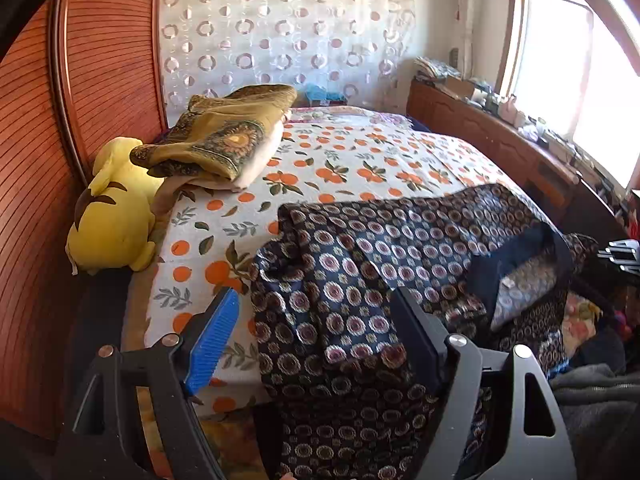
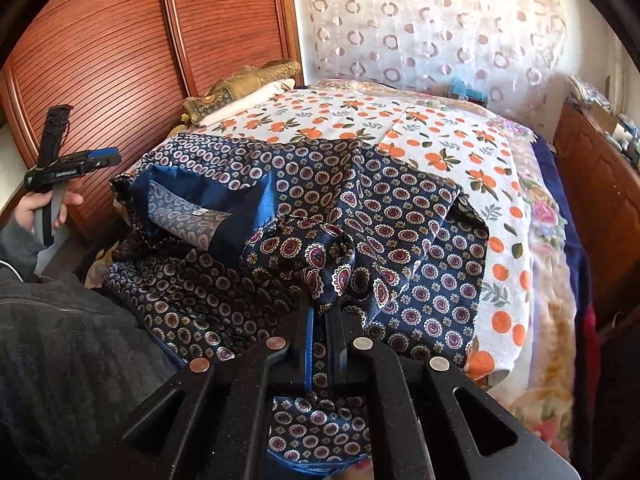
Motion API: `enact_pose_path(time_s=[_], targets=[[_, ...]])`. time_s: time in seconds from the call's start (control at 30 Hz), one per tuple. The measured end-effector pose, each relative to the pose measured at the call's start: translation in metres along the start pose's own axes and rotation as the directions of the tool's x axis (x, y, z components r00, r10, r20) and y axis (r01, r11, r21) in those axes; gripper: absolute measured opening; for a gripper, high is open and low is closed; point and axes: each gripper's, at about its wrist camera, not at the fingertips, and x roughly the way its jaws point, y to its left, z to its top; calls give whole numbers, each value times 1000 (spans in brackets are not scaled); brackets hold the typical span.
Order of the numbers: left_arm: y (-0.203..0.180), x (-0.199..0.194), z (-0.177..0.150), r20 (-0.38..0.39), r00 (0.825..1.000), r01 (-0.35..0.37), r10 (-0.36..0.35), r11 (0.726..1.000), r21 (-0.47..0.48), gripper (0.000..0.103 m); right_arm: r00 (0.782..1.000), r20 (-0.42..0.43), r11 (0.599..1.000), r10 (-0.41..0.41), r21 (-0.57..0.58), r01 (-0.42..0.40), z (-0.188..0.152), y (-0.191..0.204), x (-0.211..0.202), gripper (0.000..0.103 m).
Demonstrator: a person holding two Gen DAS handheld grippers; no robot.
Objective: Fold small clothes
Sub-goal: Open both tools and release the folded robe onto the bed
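Right claw point(image 2: 320, 320) pinched on patterned garment point(image 2: 360, 208), left claw point(image 1: 316, 320) wide above it.

Only one printed mark found: small white lettering along the side of the black handheld left gripper point(image 2: 70, 168), seen at the left edge of the right wrist view, too blurred to be spelled out with any certainty. Small pale tag point(image 1: 508, 282) sewn inside the dark blue patterned silky garment point(image 1: 360, 280), at the near right of the left wrist view, with no legible characters. Same tag point(image 2: 199, 212) in the right wrist view, likewise unreadable. Nothing else readable anywhere.
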Motion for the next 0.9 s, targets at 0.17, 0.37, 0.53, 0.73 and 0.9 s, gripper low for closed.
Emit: enact_pose_path(time_s=[0.17, 0.37, 0.53, 0.73, 0.9], targets=[[10, 2, 11, 15, 1000, -17, 18, 1000, -22, 78, 1000, -2, 1000, -13, 11, 13, 2, -4, -7, 11], [20, 8, 18, 17, 1000, -15, 16, 999, -48, 78, 999, 38, 998, -32, 64, 30, 3, -16, -19, 21], [18, 25, 24, 15, 1000, 10, -10, 999, -51, 78, 993, 69, 992, -97, 84, 91, 12, -28, -16, 53], [9, 55, 43, 1, 1000, 18, -18, 1000, -15, 78, 986, 80, 983, -144, 130, 133, 42, -55, 30, 63], [5, 79, 56, -29, 1000, 7, -7, 1000, 13, 78, 979, 69, 975, -191, 129, 181, 67, -74, 70, 63]])
